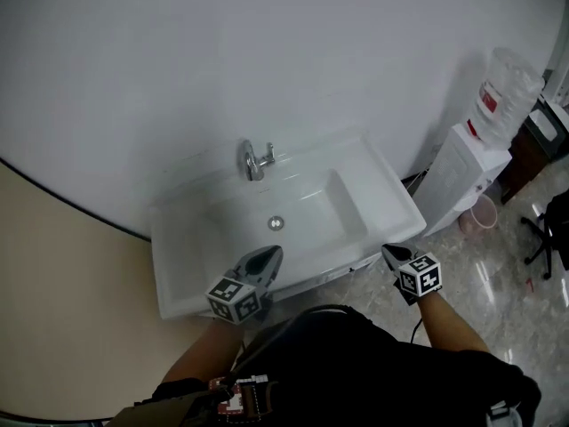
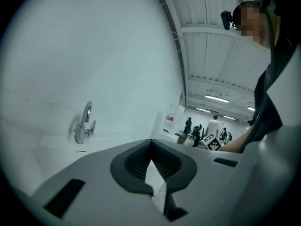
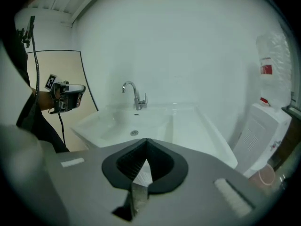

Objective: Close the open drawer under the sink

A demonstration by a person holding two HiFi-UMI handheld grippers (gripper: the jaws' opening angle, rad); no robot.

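Observation:
A white sink [image 1: 178,238] with a chrome tap [image 1: 256,160] stands against the white wall. Under its front rim only a thin strip of the cabinet front [image 1: 342,271] shows, and I cannot tell how the drawer stands. My left gripper [image 1: 267,261] hovers over the sink's front left edge, shut with nothing in it. My right gripper [image 1: 391,254] hangs off the sink's front right corner, also shut and empty. The left gripper view looks level past the closed jaws [image 2: 151,142] to the tap [image 2: 83,124]. The right gripper view looks down over its closed jaws [image 3: 146,141] into the basin [image 3: 134,121].
A white water dispenser [image 1: 467,172] with a bottle on top [image 1: 507,92] stands right of the sink, a pink bin [image 1: 481,213] at its foot. A black office chair [image 1: 551,229] is at the far right. The person's dark clothing fills the bottom of the head view.

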